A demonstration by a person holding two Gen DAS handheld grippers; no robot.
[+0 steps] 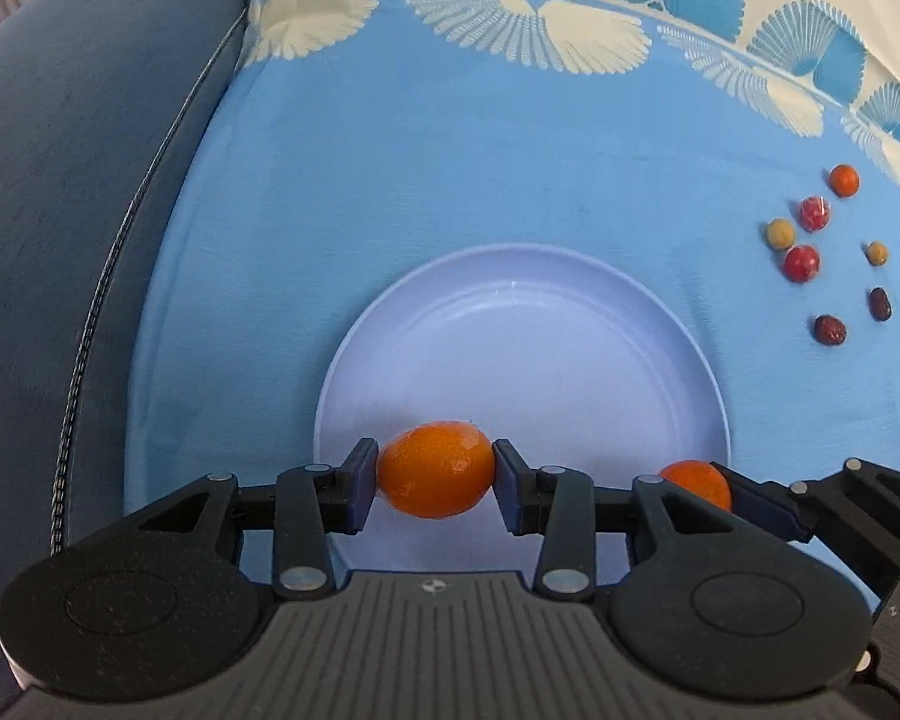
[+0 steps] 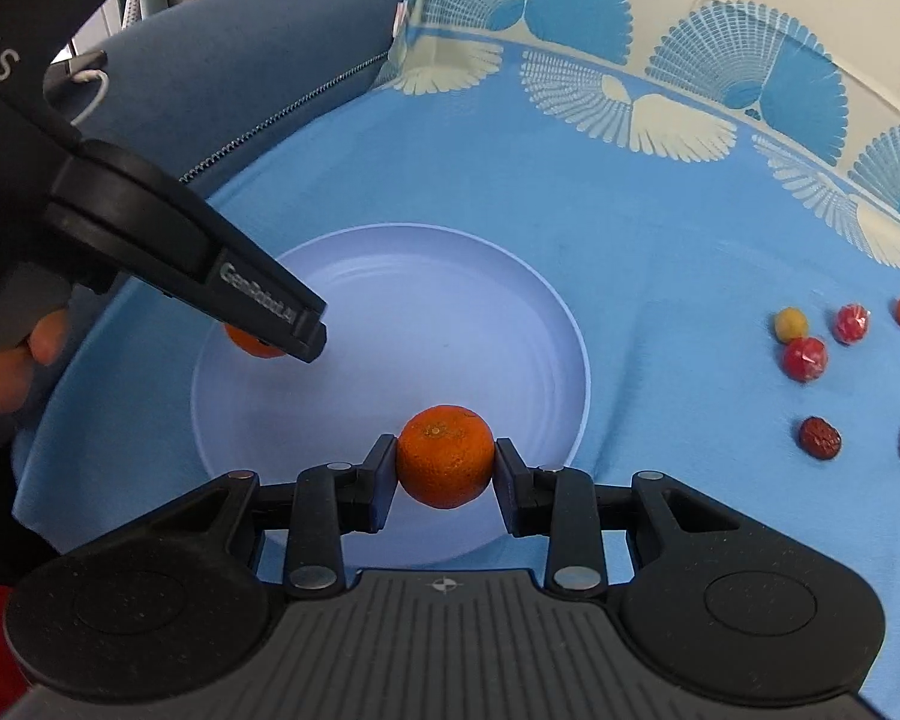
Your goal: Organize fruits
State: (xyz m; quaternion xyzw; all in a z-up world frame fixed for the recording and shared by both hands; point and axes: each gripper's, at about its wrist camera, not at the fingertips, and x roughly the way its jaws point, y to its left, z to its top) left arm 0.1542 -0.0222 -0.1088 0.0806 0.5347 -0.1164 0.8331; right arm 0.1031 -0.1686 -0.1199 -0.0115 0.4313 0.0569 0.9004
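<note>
My left gripper (image 1: 435, 473) is shut on an oval orange kumquat (image 1: 435, 468) and holds it over the near part of a pale lilac plate (image 1: 522, 312). My right gripper (image 2: 445, 463) is shut on a small round mandarin (image 2: 444, 456) over the same plate (image 2: 390, 264). The mandarin (image 1: 696, 483) and the right gripper's fingers (image 1: 768, 507) show at the lower right of the left wrist view. In the right wrist view the left gripper's finger (image 2: 258, 300) hides most of the kumquat (image 2: 252, 345). The plate holds no fruit.
Several small fruits lie on the blue cloth to the right: an orange one (image 1: 843, 180), two red wrapped ones (image 1: 801, 263), two yellowish ones (image 1: 779, 233) and two dark red dates (image 1: 830, 330). A blue sofa back (image 1: 78, 210) runs along the left. The cloth's patterned border (image 1: 534, 18) lies far.
</note>
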